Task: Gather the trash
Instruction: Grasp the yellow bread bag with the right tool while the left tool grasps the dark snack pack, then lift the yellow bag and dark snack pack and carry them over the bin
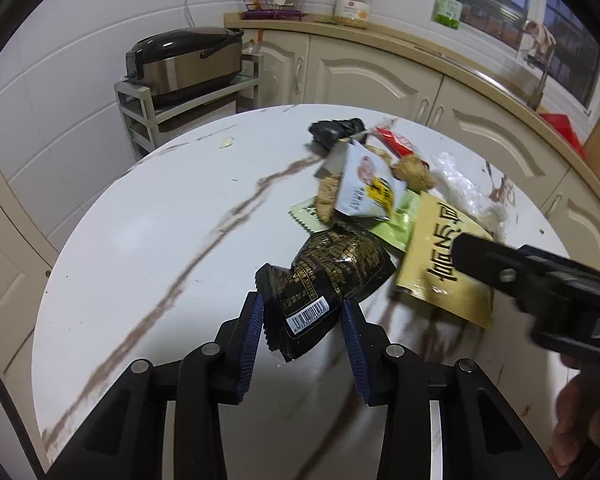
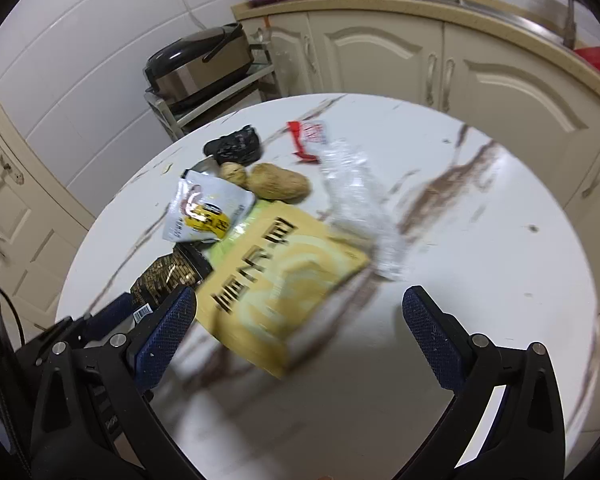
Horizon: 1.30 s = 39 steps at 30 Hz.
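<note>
A pile of trash lies on the round white marble table (image 1: 148, 240). A black and gold snack wrapper (image 1: 324, 280) sits between the blue pads of my left gripper (image 1: 303, 312); the jaws close in on both its sides. It also shows in the right wrist view (image 2: 168, 276). My right gripper (image 2: 300, 304) is open, held over the near end of a yellow packet (image 2: 276, 280), which also shows in the left wrist view (image 1: 440, 264). Further back lie a white and yellow pouch (image 2: 206, 208), a green wrapper (image 1: 400, 220), a red and white wrapper (image 2: 306, 136), a black crumpled bag (image 2: 234, 146) and clear plastic film (image 2: 360, 200).
Two potatoes (image 2: 278, 182) lie in the pile. A rice cooker (image 1: 184, 60) stands on a rack behind the table. Cream cabinets (image 1: 380, 72) and a counter with jars run along the back. A door (image 2: 4, 200) is at the left.
</note>
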Available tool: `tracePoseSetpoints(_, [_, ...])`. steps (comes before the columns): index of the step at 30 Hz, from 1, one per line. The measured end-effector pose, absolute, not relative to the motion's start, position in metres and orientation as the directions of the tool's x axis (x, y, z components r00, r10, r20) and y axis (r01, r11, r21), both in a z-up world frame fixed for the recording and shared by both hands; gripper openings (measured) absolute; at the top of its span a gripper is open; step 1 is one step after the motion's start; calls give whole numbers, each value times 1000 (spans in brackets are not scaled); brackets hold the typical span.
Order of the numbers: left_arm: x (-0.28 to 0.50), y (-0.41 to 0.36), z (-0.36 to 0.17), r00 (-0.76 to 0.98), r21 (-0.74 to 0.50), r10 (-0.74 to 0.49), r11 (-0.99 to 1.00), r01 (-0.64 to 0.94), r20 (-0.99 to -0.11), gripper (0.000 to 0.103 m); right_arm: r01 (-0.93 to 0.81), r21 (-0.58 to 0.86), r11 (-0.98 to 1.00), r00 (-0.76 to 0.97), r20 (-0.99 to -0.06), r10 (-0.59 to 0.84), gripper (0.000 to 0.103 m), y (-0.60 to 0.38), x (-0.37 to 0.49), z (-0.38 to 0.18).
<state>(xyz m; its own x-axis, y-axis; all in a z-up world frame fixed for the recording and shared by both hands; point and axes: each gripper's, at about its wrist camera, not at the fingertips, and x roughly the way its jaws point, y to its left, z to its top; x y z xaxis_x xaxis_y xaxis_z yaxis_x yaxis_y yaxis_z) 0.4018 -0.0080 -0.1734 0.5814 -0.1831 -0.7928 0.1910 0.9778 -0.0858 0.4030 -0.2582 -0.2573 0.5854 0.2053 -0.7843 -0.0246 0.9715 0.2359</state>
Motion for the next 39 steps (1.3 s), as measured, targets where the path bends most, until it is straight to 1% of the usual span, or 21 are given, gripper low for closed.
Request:
tracePoseSetpoints(2, [409, -6, -175, 577, -83, -186, 976, 200, -795, 47, -15, 229, 973, 578, -793, 195, 101, -249, 409, -262])
tracePoseSetpoints(3, [410, -6, -176, 578, -69, -177, 977, 204, -797, 68, -2, 218, 976, 570, -802, 181, 97, -245, 413, -266])
tracePoseSetpoints(4, [405, -4, -175, 585, -51, -163, 978, 202, -795, 93, 7, 213, 977, 560, -810, 172, 96, -242, 415, -270])
tracePoseSetpoints(5, [404, -3, -174, 597, -37, -154, 978, 203, -787, 99, 10, 206, 979, 551, -818, 167, 92, -240, 417, -274])
tracePoseSetpoints(6, [398, -6, -172, 606, -25, -152, 977, 212, -781, 101, 8, 175, 984, 557, -818, 141, 87, -236, 417, -276])
tracePoseSetpoints(7, [401, -7, -173, 603, -15, -153, 974, 227, -783, 101, 1, 148, 989, 559, -820, 122, 86, -234, 417, -277])
tracePoseSetpoints(8, [401, -9, -175, 602, -8, -151, 972, 233, -784, 101, -7, 128, 992, 564, -818, 109, 82, -231, 416, -278])
tracePoseSetpoints(9, [402, -10, -177, 601, -1, -147, 971, 237, -786, 101, -13, 127, 992, 567, -816, 112, 72, -232, 415, -278])
tracePoseSetpoints(11, [403, -17, -180, 590, 4, -151, 968, 252, -793, 101, -27, 111, 993, 574, -812, 107, 56, -233, 413, -277])
tracePoseSetpoints(12, [406, -20, -182, 585, 4, -156, 965, 262, -796, 101, -32, 121, 992, 575, -810, 117, 51, -235, 412, -276])
tracePoseSetpoints(15, [410, -29, -179, 585, 17, -157, 960, 280, -796, 101, -56, 168, 984, 571, -803, 170, 43, -246, 409, -275])
tracePoseSetpoints(17, [414, -29, -178, 582, 10, -172, 955, 295, -794, 96, -67, 186, 980, 567, -802, 191, 40, -252, 407, -275])
tracePoseSetpoints(18, [416, -29, -179, 571, -9, -190, 952, 305, -798, 79, -68, 197, 978, 565, -800, 201, 37, -254, 406, -275])
tracePoseSetpoints(19, [417, -29, -181, 548, -44, -224, 946, 322, -806, 60, -70, 212, 975, 563, -798, 214, 36, -258, 404, -275])
tracePoseSetpoints(20, [416, -28, -181, 547, -62, -243, 943, 328, -801, 60, -73, 219, 973, 563, -796, 222, 33, -261, 402, -275])
tracePoseSetpoints(21, [415, -29, -181, 549, -60, -245, 941, 332, -799, 52, -78, 233, 969, 563, -792, 235, 31, -264, 400, -275])
tracePoseSetpoints(23, [411, -30, -182, 558, -55, -249, 939, 340, -792, 47, -82, 251, 964, 563, -787, 253, 27, -268, 397, -274])
tracePoseSetpoints(24, [409, -28, -182, 559, -68, -258, 939, 338, -788, 43, -87, 256, 963, 565, -783, 259, 25, -270, 395, -273])
tracePoseSetpoints(26, [407, -23, -182, 553, -103, -280, 939, 329, -785, 33, -93, 260, 961, 568, -779, 266, 24, -272, 391, -271])
tracePoseSetpoints(27, [406, -20, -182, 546, -123, -292, 938, 325, -785, 26, -96, 265, 960, 568, -777, 271, 23, -273, 390, -271])
tracePoseSetpoints(39, [361, -3, -170, 549, -193, -325, 939, 286, -770, 22, -118, 303, 946, 583, -750, 313, 21, -283, 366, -264])
